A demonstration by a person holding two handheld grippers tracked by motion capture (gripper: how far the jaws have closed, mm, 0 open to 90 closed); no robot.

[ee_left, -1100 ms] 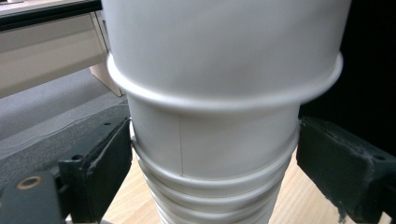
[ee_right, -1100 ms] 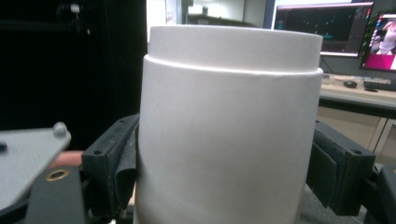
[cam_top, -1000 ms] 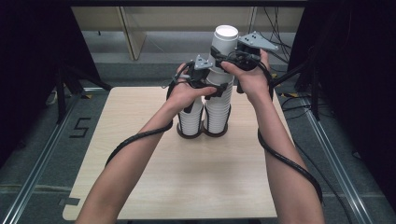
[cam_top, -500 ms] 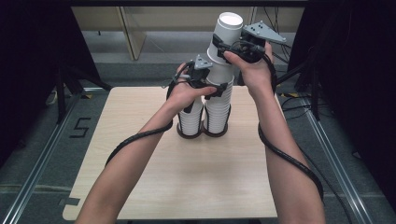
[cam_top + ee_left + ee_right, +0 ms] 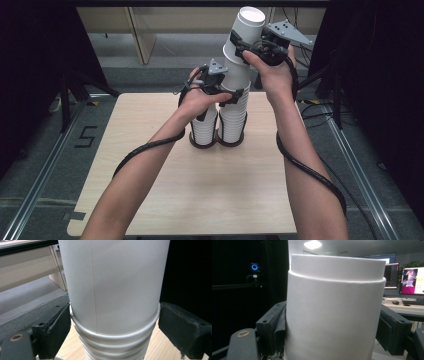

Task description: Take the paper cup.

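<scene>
Two stacks of upturned white paper cups stand side by side on the wooden table (image 5: pixel 200 200), the left stack (image 5: pixel 204 127) lower than the right stack (image 5: pixel 233 117). My left gripper (image 5: pixel 234 95) is shut on the right stack, its jaws pressing just at the cup rims (image 5: pixel 115 337). Above it, my right gripper (image 5: pixel 241 46) is shut on the top cup (image 5: pixel 244 30), which is lifted off and tilted, its closed end up. In the right gripper view this cup (image 5: pixel 334 315) sits between both jaws.
Both stacks stand on dark round bases (image 5: pixel 204 145) near the table's far middle. Dark curtains flank the table, and metal floor rails (image 5: pixel 45 170) run along both sides. Monitors (image 5: pixel 412 281) glow on a desk off in the room.
My right gripper has risen with the top cup and tipped it, so it stands higher above the right stack. The left gripper has kept still on the stack.
</scene>
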